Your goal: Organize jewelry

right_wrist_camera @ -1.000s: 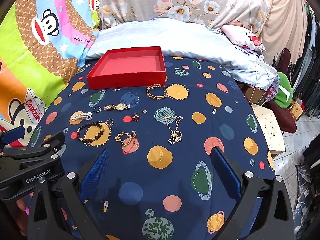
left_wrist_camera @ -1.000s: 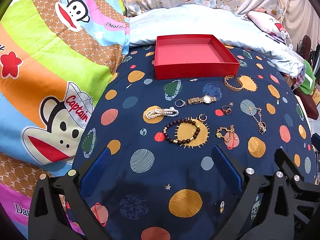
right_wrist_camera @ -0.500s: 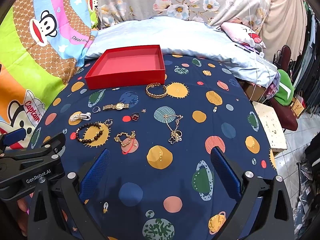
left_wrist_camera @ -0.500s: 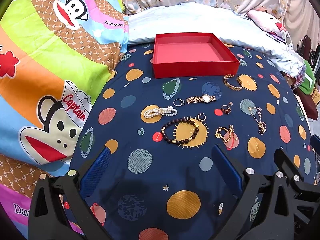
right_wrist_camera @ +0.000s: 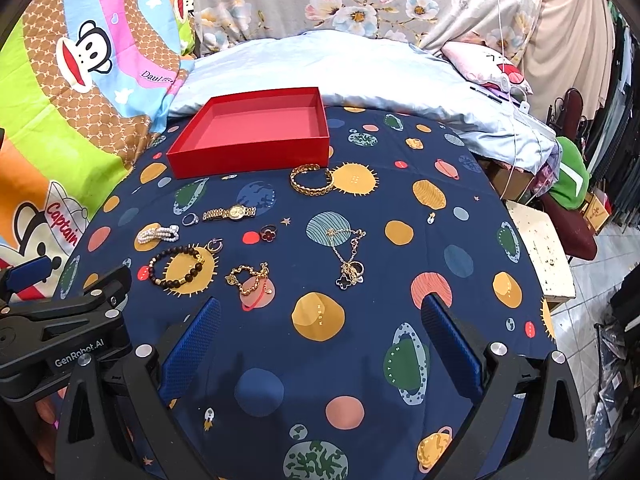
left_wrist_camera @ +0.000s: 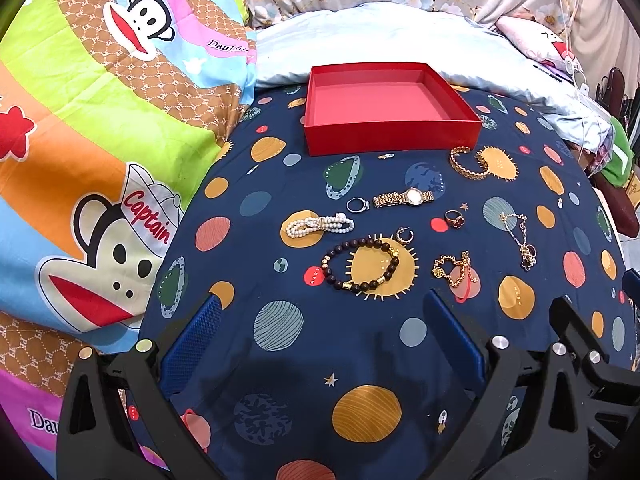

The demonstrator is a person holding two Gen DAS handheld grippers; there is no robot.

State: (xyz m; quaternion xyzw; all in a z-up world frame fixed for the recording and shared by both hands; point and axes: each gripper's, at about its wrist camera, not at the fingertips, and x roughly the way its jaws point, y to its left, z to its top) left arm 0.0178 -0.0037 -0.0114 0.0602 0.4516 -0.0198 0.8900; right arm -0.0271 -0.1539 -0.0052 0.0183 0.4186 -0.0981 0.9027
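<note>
Hovering above a planet-print sheet (left_wrist_camera: 248, 184), the left gripper (left_wrist_camera: 320, 320) and right gripper (right_wrist_camera: 318, 322) both stand spread wide, holding nothing. Near the empty red box (left_wrist_camera: 390, 136) lie a beaded bracelet (left_wrist_camera: 362, 260), pearl bracelet (left_wrist_camera: 320, 226), gold watch (left_wrist_camera: 404, 199), gold chain bracelet (right_wrist_camera: 312, 181) and pendant necklace (right_wrist_camera: 348, 258)

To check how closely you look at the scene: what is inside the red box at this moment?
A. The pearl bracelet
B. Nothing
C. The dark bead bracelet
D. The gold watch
B. The red box shows only its bare floor, while the gold watch, pearl bracelet and dark bead bracelet all lie on the planet-print cloth in front of it.
</note>
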